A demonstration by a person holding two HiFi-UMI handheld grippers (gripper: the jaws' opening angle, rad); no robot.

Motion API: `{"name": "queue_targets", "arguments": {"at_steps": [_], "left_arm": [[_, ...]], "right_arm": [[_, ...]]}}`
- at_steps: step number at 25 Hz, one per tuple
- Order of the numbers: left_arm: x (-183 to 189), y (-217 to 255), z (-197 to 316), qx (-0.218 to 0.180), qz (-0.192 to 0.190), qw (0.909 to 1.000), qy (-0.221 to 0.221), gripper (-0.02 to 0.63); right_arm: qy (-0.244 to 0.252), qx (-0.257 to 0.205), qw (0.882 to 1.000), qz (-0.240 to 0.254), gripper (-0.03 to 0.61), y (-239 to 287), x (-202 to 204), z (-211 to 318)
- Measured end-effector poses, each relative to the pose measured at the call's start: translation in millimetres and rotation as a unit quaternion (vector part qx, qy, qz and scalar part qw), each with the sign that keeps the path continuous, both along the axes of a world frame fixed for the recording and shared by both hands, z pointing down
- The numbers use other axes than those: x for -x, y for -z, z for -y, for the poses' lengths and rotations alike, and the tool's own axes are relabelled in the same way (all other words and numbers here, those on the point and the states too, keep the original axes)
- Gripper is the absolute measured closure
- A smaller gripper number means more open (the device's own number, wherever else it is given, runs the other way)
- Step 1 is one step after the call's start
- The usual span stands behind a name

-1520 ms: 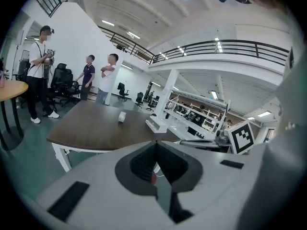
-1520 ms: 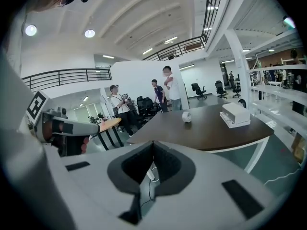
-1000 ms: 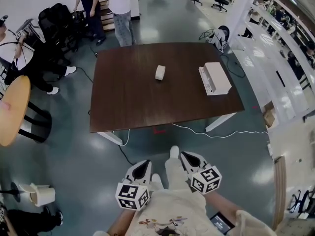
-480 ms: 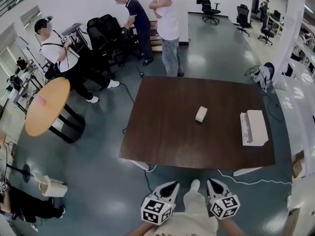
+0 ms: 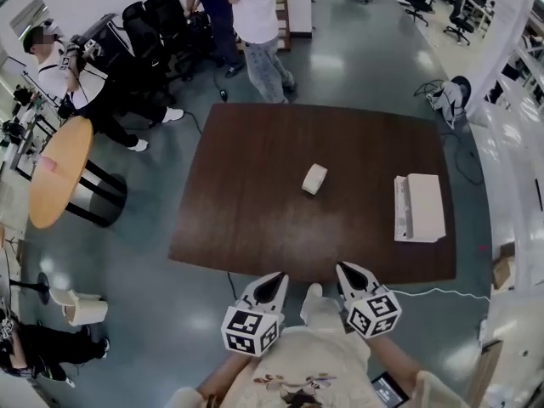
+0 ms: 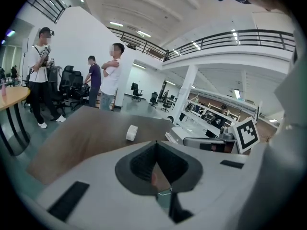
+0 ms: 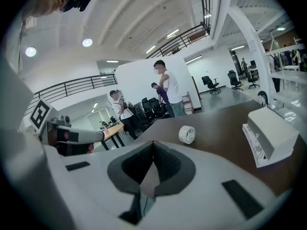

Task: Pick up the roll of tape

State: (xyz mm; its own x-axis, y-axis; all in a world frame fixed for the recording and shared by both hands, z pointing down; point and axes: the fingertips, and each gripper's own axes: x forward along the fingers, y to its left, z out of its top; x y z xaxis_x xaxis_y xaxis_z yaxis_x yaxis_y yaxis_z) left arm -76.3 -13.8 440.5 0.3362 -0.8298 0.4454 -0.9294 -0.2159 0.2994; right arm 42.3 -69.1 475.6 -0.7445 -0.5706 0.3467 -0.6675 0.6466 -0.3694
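Observation:
A white roll of tape (image 5: pixel 314 178) lies near the middle of the dark brown table (image 5: pixel 246 219). It also shows in the left gripper view (image 6: pixel 131 132) and the right gripper view (image 7: pixel 187 134), well ahead of both sets of jaws. My left gripper (image 5: pixel 280 276) and right gripper (image 5: pixel 341 268) hang side by side just short of the table's near edge, both pointing at the table. Each has its jaws closed tip to tip with nothing between them. Both are far from the tape.
A white box (image 5: pixel 418 207) lies on the table's right side, right of the tape. Several people stand beyond the far edge (image 5: pixel 255 24) and at the left (image 5: pixel 59 58). A round orange table (image 5: pixel 55 172) stands left. A white cable (image 5: pixel 433 293) trails on the floor.
Both grippers have come forward together toward the table, which now sits closer, its near edge just ahead of their tips. Their jaws look the same. The tape has not moved on the table.

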Motion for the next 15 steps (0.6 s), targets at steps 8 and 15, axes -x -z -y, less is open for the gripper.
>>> {"name": "queue_targets", "arguments": {"at_steps": [8,15], "left_arm": [[-32.7,-18.5,46.0,0.023,0.012,0.9995,0.019,0.607],[-32.0,-36.4,79.9,0.047,0.015,0.9984,0.029,0.607]], "right_arm": [[0.011,0.041,0.998,0.047,0.572,-15.4,-22.3,53.9],[0.001,0.071,0.996,0.055,0.569,-40.3,-23.4,98.4]]}}
